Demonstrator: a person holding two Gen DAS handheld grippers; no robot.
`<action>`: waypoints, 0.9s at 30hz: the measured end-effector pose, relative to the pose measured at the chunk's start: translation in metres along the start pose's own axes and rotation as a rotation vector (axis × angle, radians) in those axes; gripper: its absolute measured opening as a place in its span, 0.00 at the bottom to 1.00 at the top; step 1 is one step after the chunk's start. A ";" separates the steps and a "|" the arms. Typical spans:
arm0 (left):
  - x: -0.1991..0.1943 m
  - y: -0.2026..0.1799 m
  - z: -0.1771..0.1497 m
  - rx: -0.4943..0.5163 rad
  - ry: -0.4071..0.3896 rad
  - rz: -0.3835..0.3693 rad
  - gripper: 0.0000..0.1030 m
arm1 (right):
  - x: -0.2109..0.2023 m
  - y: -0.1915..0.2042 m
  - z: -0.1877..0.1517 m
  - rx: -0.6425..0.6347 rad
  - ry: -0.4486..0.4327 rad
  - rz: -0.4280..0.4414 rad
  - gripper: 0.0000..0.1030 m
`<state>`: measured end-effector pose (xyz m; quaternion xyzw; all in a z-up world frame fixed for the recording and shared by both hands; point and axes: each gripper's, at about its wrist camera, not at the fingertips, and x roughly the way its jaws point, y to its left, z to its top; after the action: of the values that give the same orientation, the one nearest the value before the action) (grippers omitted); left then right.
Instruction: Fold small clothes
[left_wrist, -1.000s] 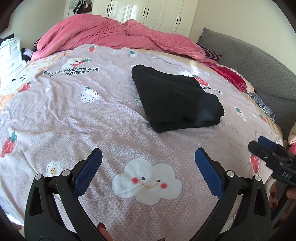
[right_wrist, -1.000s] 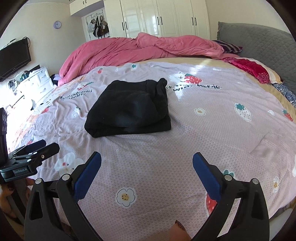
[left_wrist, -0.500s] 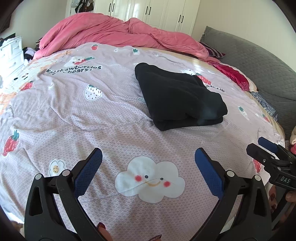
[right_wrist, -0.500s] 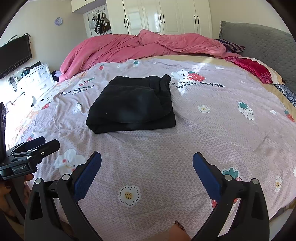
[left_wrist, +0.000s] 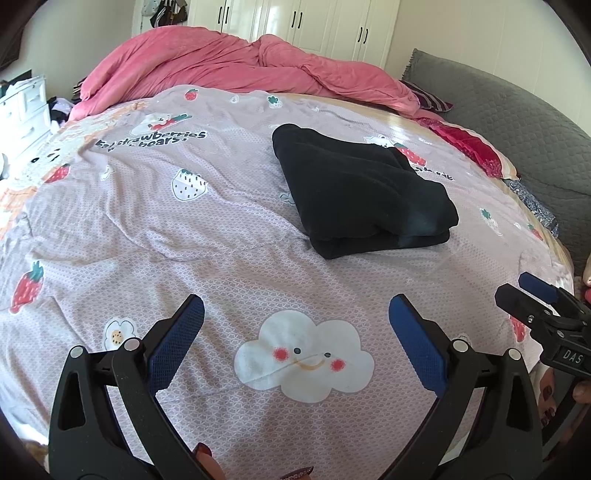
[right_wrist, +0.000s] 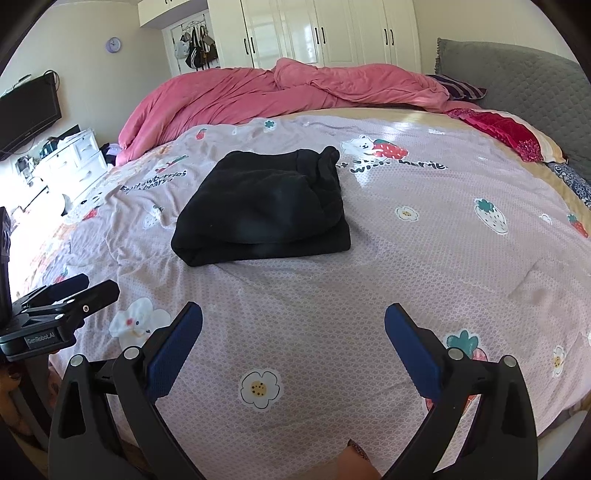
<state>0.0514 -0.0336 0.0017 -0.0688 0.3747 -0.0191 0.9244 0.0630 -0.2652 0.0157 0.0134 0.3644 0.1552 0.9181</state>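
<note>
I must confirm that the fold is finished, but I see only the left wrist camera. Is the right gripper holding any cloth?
Observer: No. The right gripper is open, and only the bedsheet shows between its fingers.
Operator: And the side of the black garment that faces away from me, is it tidy?
Observer: Not fully. In the right wrist view, the black garment has a bunched lump standing up at its far right corner.

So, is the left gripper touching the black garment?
Apart. The left wrist view shows bare bedsheet between the open left gripper and the folded black garment.
</note>
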 end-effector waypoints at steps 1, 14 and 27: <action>0.000 0.000 0.000 0.000 0.000 0.000 0.91 | 0.000 0.000 0.000 -0.001 -0.001 -0.001 0.96; -0.003 0.000 0.001 0.003 -0.004 0.006 0.91 | -0.001 0.001 0.001 -0.006 0.001 -0.005 0.96; -0.005 0.000 0.002 0.008 -0.009 0.019 0.91 | -0.002 0.001 -0.001 -0.013 0.002 -0.012 0.96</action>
<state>0.0495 -0.0333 0.0069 -0.0614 0.3709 -0.0116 0.9266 0.0609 -0.2651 0.0158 0.0053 0.3643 0.1519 0.9188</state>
